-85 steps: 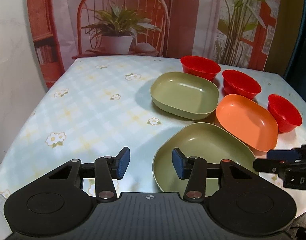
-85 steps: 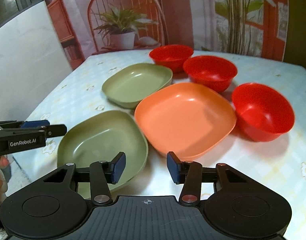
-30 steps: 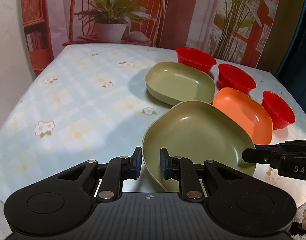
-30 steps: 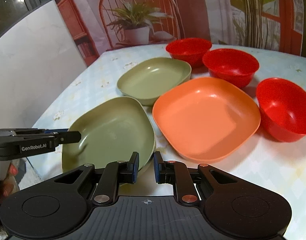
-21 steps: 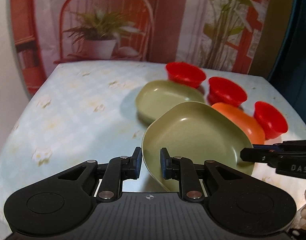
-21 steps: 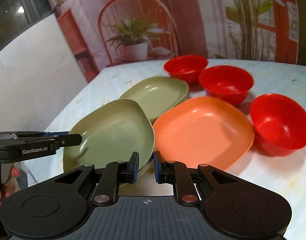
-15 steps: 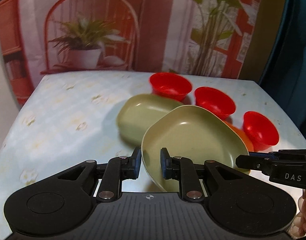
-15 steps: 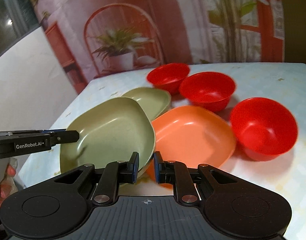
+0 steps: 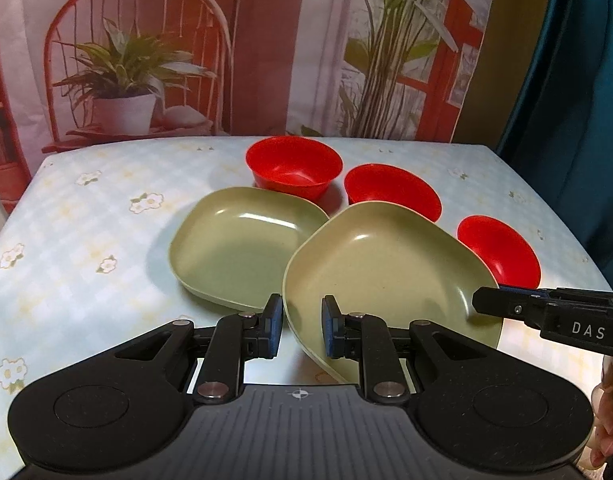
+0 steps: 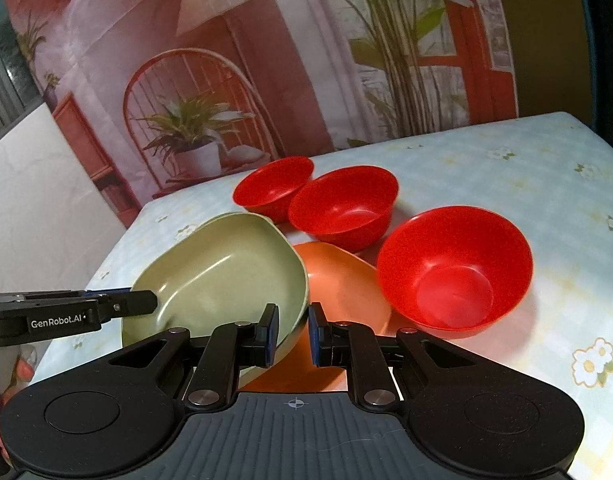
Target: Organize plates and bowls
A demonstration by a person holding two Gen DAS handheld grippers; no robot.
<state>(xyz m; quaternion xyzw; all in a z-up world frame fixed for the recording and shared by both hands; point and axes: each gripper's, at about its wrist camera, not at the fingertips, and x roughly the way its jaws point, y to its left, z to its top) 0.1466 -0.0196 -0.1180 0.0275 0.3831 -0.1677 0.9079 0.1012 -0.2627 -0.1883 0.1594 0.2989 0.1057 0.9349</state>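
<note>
The left gripper (image 9: 302,326) pinches the near-left rim of the lifted green plate (image 9: 382,268); its pads press both faces of the rim. The right gripper (image 10: 292,330) pinches the same plate (image 10: 222,276) at its near-right rim, so the plate spans the gap between the two grippers. In the left wrist view, the right gripper's fingers (image 9: 506,304) enter from the right edge and meet the plate's right rim.

The lifted plate is clear of the table (image 9: 86,220) and tilted, with its left side lower in the right wrist view. Its long axis runs roughly left to right, from one gripper to the other.

The second green plate (image 9: 242,244) rests flat on the table, directly left of the lifted plate and slightly farther away. The lifted plate's far-left corner overlaps its right rim in the left wrist view. The left gripper is the nearer of the two to this resting plate.

The orange plate (image 10: 338,280) lies beneath and right of the lifted plate. Three red bowls (image 10: 454,268) stand in a row along the far right, apart from the green plates.

Judgement: the probable step is stacking green on green. This calls for a leftward and slightly outward carry, then levelling and lowering. A risk is the low left rim striking the resting plate's edge first.
</note>
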